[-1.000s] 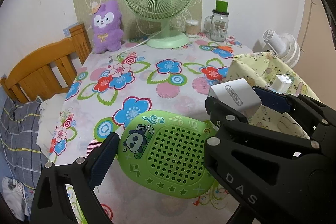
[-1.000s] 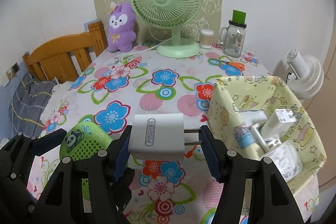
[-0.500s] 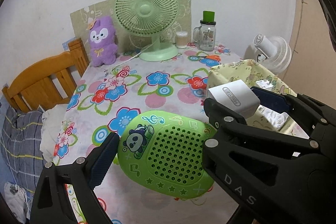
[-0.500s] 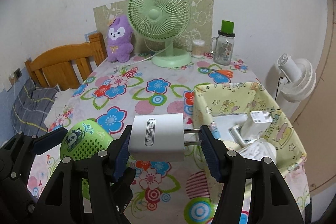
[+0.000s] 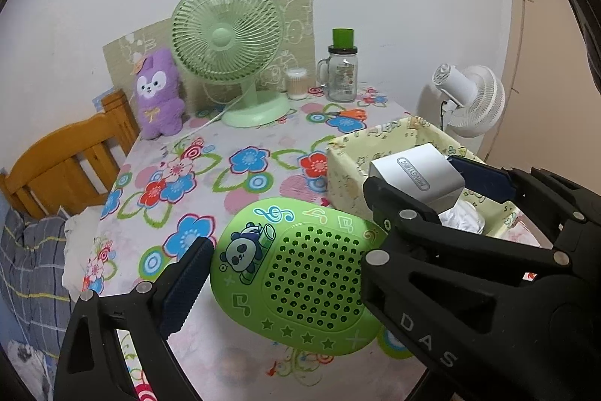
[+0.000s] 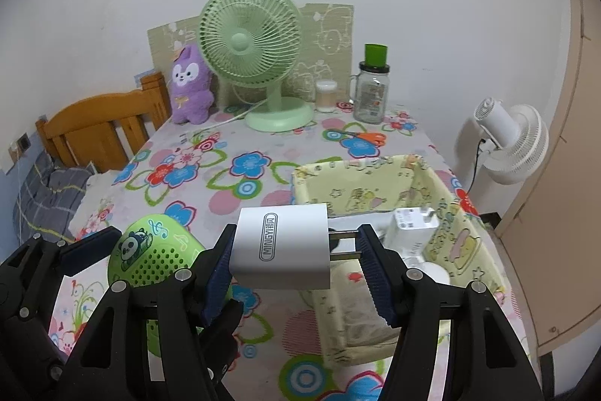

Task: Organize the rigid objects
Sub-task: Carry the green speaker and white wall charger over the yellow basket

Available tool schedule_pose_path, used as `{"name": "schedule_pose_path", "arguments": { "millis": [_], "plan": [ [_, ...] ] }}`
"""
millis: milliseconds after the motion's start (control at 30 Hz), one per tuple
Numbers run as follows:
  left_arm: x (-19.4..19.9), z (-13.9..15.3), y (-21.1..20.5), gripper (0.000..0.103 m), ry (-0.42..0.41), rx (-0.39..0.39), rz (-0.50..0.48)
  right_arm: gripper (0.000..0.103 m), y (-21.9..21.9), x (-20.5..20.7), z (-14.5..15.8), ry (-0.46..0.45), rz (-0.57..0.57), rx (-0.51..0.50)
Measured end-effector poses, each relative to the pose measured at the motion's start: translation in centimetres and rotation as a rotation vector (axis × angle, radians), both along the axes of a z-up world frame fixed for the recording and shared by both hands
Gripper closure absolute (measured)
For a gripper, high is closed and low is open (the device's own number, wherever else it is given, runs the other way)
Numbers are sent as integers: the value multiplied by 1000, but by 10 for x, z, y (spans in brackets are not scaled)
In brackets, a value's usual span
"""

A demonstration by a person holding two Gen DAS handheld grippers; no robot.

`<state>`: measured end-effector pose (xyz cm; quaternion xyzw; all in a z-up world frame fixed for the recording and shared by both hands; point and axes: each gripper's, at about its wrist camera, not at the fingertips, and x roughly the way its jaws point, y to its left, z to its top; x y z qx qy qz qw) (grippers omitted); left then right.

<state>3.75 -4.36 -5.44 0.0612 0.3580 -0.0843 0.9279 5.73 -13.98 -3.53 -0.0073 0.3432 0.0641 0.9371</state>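
A table (image 6: 263,156) with a bright flower cloth fills the middle of both views. At the back stands a green fan (image 6: 251,44) with a purple plush toy (image 6: 189,83) to its left. On the right side sits a yellow cloth basket (image 6: 443,213) with a white plug (image 6: 413,230) inside.

The left gripper (image 5: 285,273) is clamped on a green panda speaker (image 5: 300,273), low in the middle of the left view.

The right gripper (image 6: 295,254) squeezes a white charger (image 6: 281,247), one pad on its body, the other on its metal prongs, just left of the basket in the right view.
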Motion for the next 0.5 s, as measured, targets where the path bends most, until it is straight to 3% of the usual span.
{"name": "schedule_pose_path", "arguments": {
  "millis": [500],
  "plan": [
    [26, -9, -41, 6, 33, 21, -74, 38, -42, 21, -12, 35, -63, 19]
  ]
}}
